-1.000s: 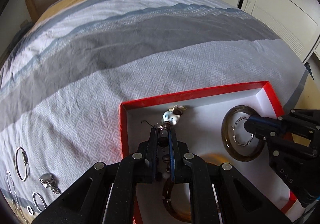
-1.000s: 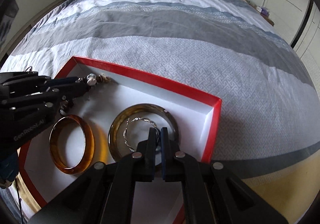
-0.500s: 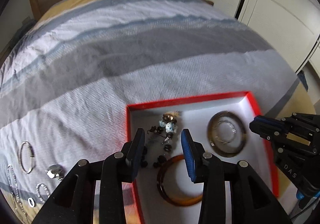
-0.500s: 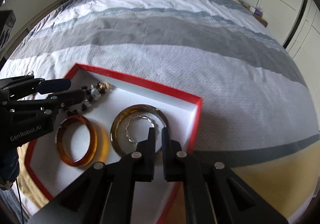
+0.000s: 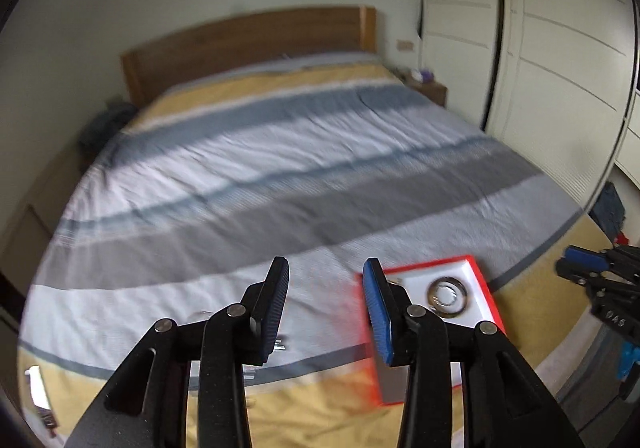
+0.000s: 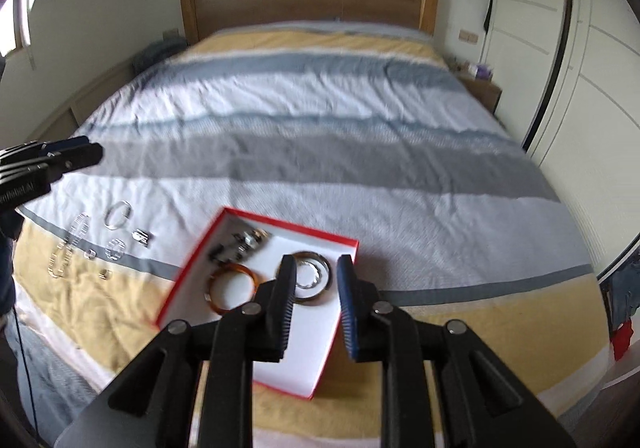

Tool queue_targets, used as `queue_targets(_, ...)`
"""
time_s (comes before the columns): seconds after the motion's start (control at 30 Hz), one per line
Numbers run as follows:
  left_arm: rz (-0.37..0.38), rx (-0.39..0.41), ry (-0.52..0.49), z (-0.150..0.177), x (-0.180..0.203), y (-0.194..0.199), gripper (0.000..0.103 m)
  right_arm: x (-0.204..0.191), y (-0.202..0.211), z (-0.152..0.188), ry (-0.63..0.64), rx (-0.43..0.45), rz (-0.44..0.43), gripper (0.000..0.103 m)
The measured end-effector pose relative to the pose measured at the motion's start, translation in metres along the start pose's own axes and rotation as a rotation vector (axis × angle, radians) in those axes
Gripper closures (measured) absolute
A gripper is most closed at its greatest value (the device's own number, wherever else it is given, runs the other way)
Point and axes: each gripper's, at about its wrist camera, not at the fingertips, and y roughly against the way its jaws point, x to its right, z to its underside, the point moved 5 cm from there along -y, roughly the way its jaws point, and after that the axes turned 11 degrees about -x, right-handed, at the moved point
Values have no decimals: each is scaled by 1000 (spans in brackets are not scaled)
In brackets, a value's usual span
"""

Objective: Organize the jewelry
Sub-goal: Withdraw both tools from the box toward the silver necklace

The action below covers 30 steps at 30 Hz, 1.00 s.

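Note:
A red box with a white floor lies on the striped bedspread. In it are a beaded bracelet, an amber bangle and a dark bangle with a twisted silver ring inside. My right gripper hangs high above the box, jaws opening, nothing between them. My left gripper is open and empty, well above the bed left of the box. Several loose silver pieces lie on the bedspread left of the box.
The wooden headboard is at the far end, white wardrobe doors on the right, and a nightstand beside the bed. The bed's near edge is close below both grippers. Wide bare bedspread lies beyond the box.
Both grippers rose and pulled back from the box. The left let go of the beaded bracelet and opened; the right opened slightly, the silver ring lying inside the dark bangle.

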Motion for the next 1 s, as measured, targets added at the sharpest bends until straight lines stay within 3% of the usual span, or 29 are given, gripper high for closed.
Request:
queue_targets(0.27, -114, 154, 74, 24, -71, 117, 55, -36, 90, 14, 21, 116, -26, 83)
queue_targets(0.57, -197, 251, 153, 69, -123, 195, 47, -82, 153, 25, 73, 206, -61, 83)
queue_targets(0.77, -212, 245, 218, 94, -154, 212, 36, -107, 178, 28, 106, 245, -95, 83)
queue_targets(1.0, -253, 195, 269, 126, -185, 199, 36, -128, 165, 30, 124, 229, -135, 83)
